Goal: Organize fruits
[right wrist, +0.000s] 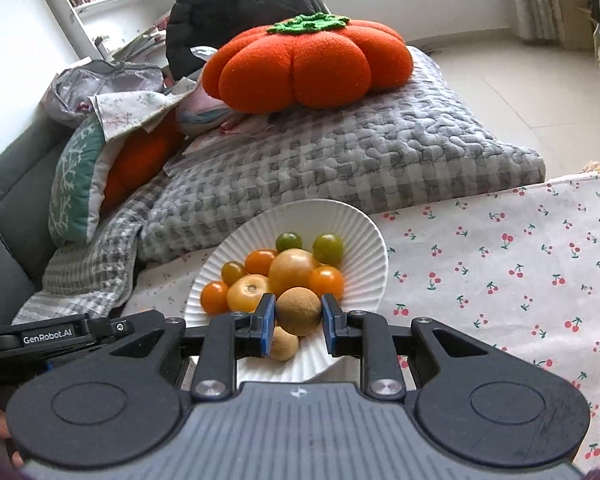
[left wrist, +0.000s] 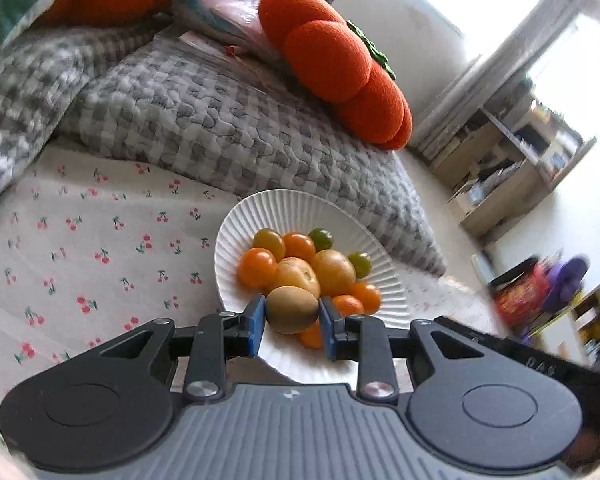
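**Both grippers clamped on fruit over the plate**

The left gripper (left wrist: 292,326) pinches a brown kiwi (left wrist: 292,309) between its blue pads, right above the white ribbed plate (left wrist: 236,236) of small orange, yellow and green fruits (left wrist: 296,258). The right gripper (right wrist: 299,325) squeezes a round brown fruit (right wrist: 299,311) over that same plate (right wrist: 364,240), on the cherry-print cloth (right wrist: 500,264).

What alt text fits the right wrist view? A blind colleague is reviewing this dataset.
The right gripper is shut on a round brown fruit above a ribbed white plate piled with orange, yellow and green tomatoes. The plate sits on a cherry-print cloth, with a grey checked quilt and an orange pumpkin cushion behind.
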Demonstrator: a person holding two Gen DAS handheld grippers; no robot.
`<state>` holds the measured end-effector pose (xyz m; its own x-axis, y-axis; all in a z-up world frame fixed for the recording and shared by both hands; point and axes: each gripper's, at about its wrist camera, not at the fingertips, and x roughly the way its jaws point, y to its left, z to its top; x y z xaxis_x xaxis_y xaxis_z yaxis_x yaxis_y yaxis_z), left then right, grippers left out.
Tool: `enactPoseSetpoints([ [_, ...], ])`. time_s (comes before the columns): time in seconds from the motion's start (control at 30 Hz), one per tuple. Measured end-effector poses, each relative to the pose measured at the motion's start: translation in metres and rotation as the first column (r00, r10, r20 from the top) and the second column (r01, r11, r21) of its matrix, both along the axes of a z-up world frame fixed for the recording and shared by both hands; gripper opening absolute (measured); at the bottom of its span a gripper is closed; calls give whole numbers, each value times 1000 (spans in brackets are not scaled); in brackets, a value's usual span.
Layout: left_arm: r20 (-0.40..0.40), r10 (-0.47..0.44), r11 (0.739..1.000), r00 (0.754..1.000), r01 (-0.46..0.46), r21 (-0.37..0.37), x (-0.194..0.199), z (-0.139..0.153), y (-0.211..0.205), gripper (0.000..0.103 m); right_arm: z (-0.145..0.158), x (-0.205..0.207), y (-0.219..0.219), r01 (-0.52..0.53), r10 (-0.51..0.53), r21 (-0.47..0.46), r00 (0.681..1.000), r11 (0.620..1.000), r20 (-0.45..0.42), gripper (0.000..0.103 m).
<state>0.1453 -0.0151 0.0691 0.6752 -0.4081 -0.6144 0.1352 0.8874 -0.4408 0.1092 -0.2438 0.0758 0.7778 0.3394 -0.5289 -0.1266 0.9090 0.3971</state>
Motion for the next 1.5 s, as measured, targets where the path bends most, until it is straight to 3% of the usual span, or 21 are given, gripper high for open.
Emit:
enactPoseSetpoints([
  [0.37,78,-64,975,995,46,216,7,-1,-40,19,-13,11,12,-22,21,-75,1000,997,-19,22],
  [0.73,61,-68,953,996,46,298,22,-20,-45,25,-19,14,26,-50,48,-119,999,992,-14,29],
  [0.9,94,-48,956,994,19,291,14,-9,-42,51,-9,7,24,-30,31,-114,999,993,5,31],
  [1.03,120,-7,944,993,-33,329,0,5,-43,63,-1,-7,32,-52,56,-124,998,991,29,34],
  [1.1,137,13,933,991,-62,354,-12,14,-43,75,4,-19,36,-60,66,-129,997,990,47,35],
  [1.17,164,29,919,986,-91,383,-30,24,-42,82,12,-36,42,-61,73,-147,995,987,75,39],
  [1.27,202,55,893,978,-138,428,-56,37,-40,95,25,-67,50,-50,75,-188,989,981,126,61],
  [1.33,217,69,877,974,-162,452,-76,45,-37,95,32,-88,54,-42,76,-201,984,979,162,78],
  [1.5,206,112,878,972,-194,437,-117,56,-24,95,36,-132,61,-48,91,-213,977,976,195,94],
])
